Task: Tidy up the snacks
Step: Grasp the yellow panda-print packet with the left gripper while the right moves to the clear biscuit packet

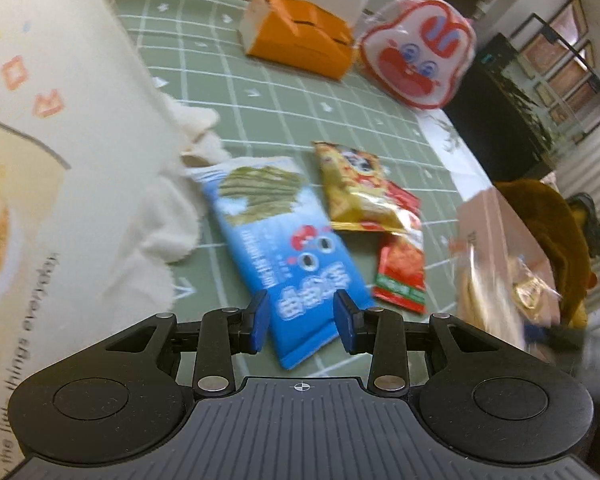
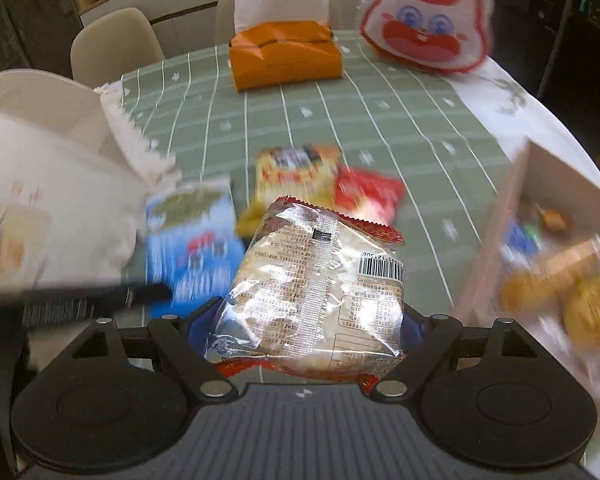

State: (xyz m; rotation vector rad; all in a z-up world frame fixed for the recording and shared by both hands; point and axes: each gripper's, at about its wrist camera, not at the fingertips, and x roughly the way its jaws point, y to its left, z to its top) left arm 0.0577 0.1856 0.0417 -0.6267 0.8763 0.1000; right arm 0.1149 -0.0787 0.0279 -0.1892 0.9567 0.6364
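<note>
- right gripper (image 2: 306, 316) is clamped on a clear-backed snack packet (image 2: 320, 280), barcode side up; the packet fills the wide gap between the jaws and is carried above the table.
- left gripper (image 1: 302, 322) is seen at half width with nothing between its blue pads (image 1: 258, 322); it hangs over the lower end of the blue seaweed snack bag (image 1: 288, 240).
- loose snacks are left on the green checked tablecloth (image 1: 260, 92): the blue bag, a yellow packet (image 1: 352, 188) at 1 o'clock from it, and a red packet (image 1: 402, 268) at 3 o'clock, partly under the yellow one.
- an open box (image 2: 540, 240), already holding some wrapped snacks, is seen at 3 o'clock in the right wrist view; it is judged to be the collection point.
- a cream paper bag (image 1: 60, 120) is seen at 9 o'clock in the left wrist view; an orange tissue box (image 1: 300, 36) and a rabbit-face pack (image 1: 420, 52) stand at 12 to 1 o'clock.
- step in hand, as judged: transfer of the held packet toward the box.
- next move, as judged: the packet is to be brought over the box opening before the jaws are released; blur obscures the box rim, so clearance cannot be confirmed.
</note>
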